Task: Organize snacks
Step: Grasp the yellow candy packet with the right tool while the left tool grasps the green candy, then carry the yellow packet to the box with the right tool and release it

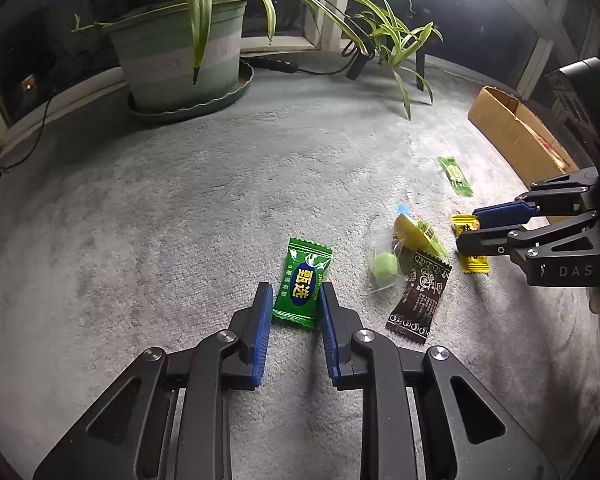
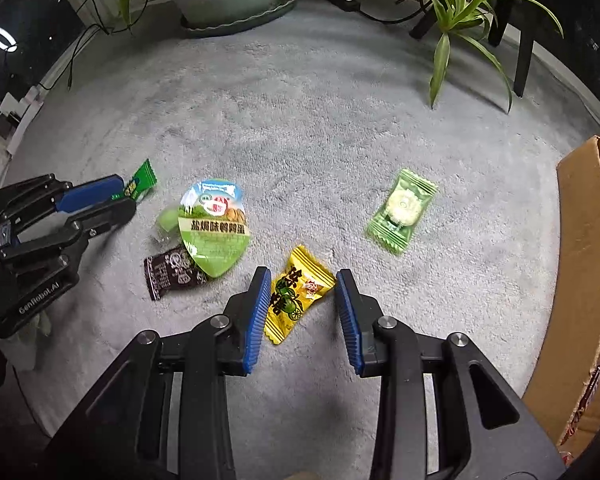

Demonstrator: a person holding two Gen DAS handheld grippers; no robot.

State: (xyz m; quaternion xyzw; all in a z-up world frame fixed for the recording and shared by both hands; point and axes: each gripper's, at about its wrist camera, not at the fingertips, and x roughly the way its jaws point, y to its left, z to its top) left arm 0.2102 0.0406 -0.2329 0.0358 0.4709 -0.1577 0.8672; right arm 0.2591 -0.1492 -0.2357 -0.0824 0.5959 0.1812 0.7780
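Several snacks lie on a grey carpet. My left gripper [image 1: 294, 291] is open, its blue pads on either side of a dark green candy [image 1: 303, 283]; it also shows in the right wrist view [image 2: 126, 194]. My right gripper [image 2: 303, 280] is open around a yellow candy [image 2: 298, 298]; it also shows in the left wrist view [image 1: 469, 227]. A sealed green-and-yellow cup snack [image 2: 214, 226] rests on a dark brown packet [image 2: 172, 274]. A light green candy [image 2: 402, 210] lies to the right. A small clear bag with a green ball [image 1: 384, 266] sits by the cup.
An open cardboard box [image 2: 580, 264] stands at the right, with packets inside. A potted spider plant [image 1: 180, 52] in a green saucer sits at the back, with trailing leaves [image 2: 456, 12], cables and a dark chair leg [image 2: 522, 64] near the window wall.
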